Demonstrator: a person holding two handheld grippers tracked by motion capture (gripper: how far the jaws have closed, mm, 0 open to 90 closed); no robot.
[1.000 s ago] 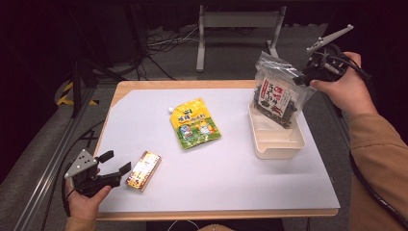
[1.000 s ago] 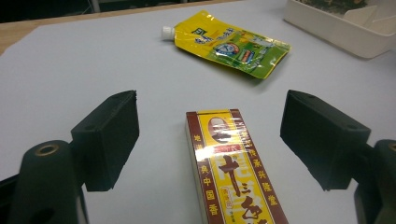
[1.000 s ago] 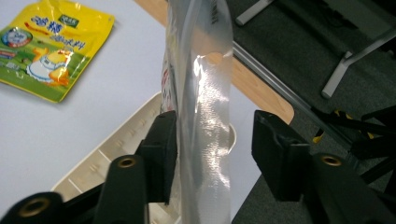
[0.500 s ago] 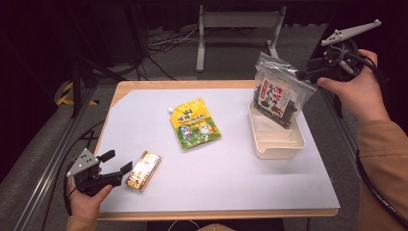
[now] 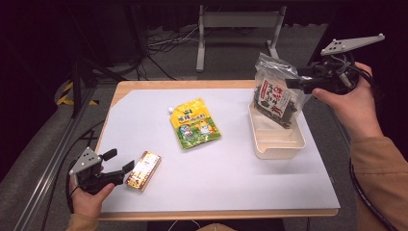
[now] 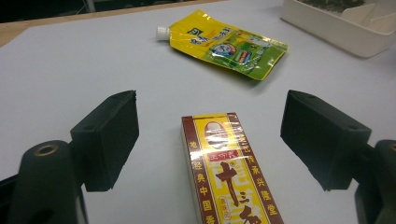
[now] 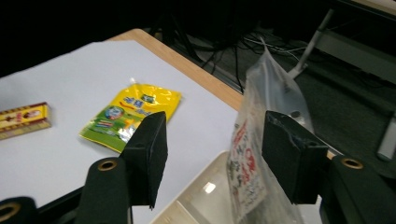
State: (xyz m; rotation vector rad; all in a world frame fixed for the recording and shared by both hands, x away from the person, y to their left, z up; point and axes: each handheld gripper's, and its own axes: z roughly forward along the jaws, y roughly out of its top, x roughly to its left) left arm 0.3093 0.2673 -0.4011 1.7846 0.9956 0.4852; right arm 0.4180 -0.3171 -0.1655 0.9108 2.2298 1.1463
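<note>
While the clear plastic bag of dark dried food with a red-and-white label (image 5: 276, 96) stands tilted in the cream rectangular plastic tray (image 5: 276, 142) at the bench's right side, the right tool (image 5: 294, 83) sits beside its upper edge. Its jaws have just been opening; from the right tool's own camera the bag (image 7: 254, 172) stands between the spread pads, close against one of them but not squeezed, so the bag looks released. That step seems done.

At the near left corner, the left tool (image 5: 120, 166) rests low with its jaws wide apart on either side of the end of a small yellow-and-maroon cardboard box (image 5: 143, 170), which lies flat; the pads do not touch it (image 6: 229, 172), so that pick-up is not yet made.

A yellow-and-green spouted foil pouch (image 5: 194, 123) lies flat mid-bench on the white sheet (image 5: 231, 183), untouched. Box and pouch likely remain to go into the tray.
</note>
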